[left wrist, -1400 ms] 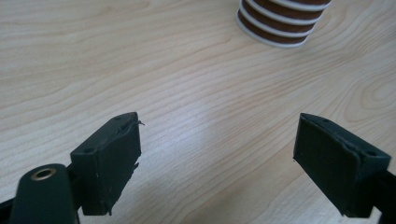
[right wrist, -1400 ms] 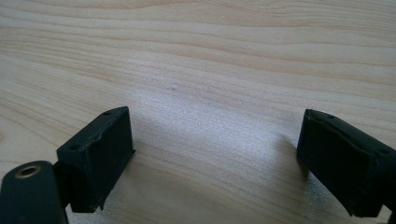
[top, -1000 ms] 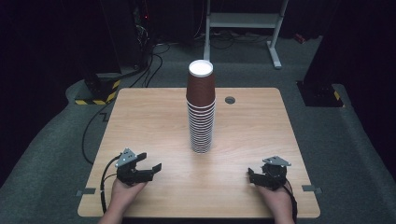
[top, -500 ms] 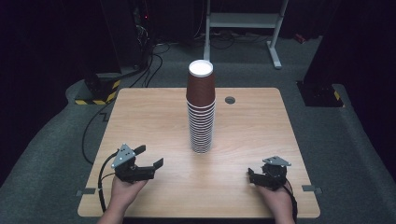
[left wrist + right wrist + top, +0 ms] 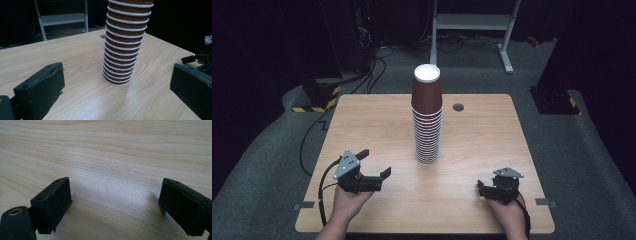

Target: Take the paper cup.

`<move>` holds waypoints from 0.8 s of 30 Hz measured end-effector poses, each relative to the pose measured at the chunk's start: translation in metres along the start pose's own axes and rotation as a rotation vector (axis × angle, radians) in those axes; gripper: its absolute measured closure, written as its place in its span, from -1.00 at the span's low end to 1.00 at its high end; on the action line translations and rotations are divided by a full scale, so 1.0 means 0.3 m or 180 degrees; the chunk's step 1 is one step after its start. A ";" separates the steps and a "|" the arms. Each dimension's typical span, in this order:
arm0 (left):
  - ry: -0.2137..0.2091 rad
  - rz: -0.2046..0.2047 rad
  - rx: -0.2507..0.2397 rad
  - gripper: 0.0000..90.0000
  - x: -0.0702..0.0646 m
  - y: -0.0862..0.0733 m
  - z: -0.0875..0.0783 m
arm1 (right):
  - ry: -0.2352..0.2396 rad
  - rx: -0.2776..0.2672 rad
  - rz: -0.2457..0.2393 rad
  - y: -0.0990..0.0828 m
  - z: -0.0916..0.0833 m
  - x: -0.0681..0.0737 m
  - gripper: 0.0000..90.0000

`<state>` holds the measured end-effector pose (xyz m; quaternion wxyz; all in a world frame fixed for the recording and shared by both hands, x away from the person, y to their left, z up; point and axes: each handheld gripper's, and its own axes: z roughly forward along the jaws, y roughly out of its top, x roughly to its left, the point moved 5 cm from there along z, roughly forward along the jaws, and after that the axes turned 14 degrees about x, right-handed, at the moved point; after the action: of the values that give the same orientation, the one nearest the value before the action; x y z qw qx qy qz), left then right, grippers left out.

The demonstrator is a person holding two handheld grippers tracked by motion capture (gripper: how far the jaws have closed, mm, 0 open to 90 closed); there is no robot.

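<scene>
On the counter (image 5: pixel 362 120), the tall stack of brown cups (image 5: pixel 427 120) stands ahead of the left tool (image 5: pixel 374 162), whose empty jaws have just been opening wide, while the right tool (image 5: pixel 482 189), well apart, gapes empty over bare wood grain in its own view.

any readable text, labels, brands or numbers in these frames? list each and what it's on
None readable.
Stack of brown paper cups: plain sleeves and white rims, no print visible.
Wooden table: bare grain, no label.
Left gripper and right gripper: black jaws and grey plates, no markings legible.
Yellow-and-black striped object on the floor: hazard stripes, no words.
</scene>
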<state>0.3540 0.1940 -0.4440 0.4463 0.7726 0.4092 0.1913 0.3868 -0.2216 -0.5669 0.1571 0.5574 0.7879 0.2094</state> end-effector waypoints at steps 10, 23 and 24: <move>-0.0074 0.0067 -0.0145 -1.00 -0.043 0.075 -0.026 | 0.0002 0.0000 -0.0003 0.000 0.000 0.000 -0.78; -0.0159 0.0121 -0.0259 -1.00 -0.064 0.159 -0.036 | 0.0001 0.0002 -0.0015 -0.001 -0.001 0.000 -0.78; -0.0152 0.0131 -0.0278 -1.00 -0.064 0.167 -0.037 | 0.0002 0.0002 -0.0019 -0.001 -0.001 0.000 -0.78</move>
<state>0.3584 0.1711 -0.3945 0.4851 0.7650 0.3737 0.1996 0.3866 -0.2217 -0.5668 0.1573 0.5550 0.7897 0.2089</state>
